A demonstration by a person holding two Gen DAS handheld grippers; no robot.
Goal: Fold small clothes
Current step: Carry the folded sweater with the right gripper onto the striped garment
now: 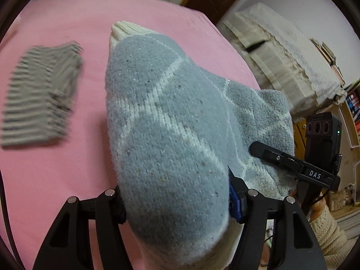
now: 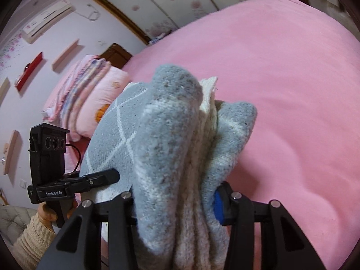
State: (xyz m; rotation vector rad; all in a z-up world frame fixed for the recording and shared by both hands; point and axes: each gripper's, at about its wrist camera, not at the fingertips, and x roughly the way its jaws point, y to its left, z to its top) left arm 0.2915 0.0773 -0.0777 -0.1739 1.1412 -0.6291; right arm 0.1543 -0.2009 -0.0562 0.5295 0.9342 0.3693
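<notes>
Pink bedsheet (image 1: pixel 67 180) fills the background, with a folded striped garment (image 1: pixel 40 94) lying at nine o'clock. Above it, the left gripper (image 1: pixel 177 204) is clamped on one end of the grey-blue sock (image 1: pixel 166 123); the right gripper (image 2: pixel 177 202) pinches the bunched other end.

wrist views close, both sharing sock (image 1: pixel 166 121)

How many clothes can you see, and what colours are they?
Grey-blue socks with white lines, held up by both grippers: 1 bundle (cannot tell how many socks are in it)
Grey striped folded piece lying on the pink bed: 1
Total: 2 clothing things
</notes>
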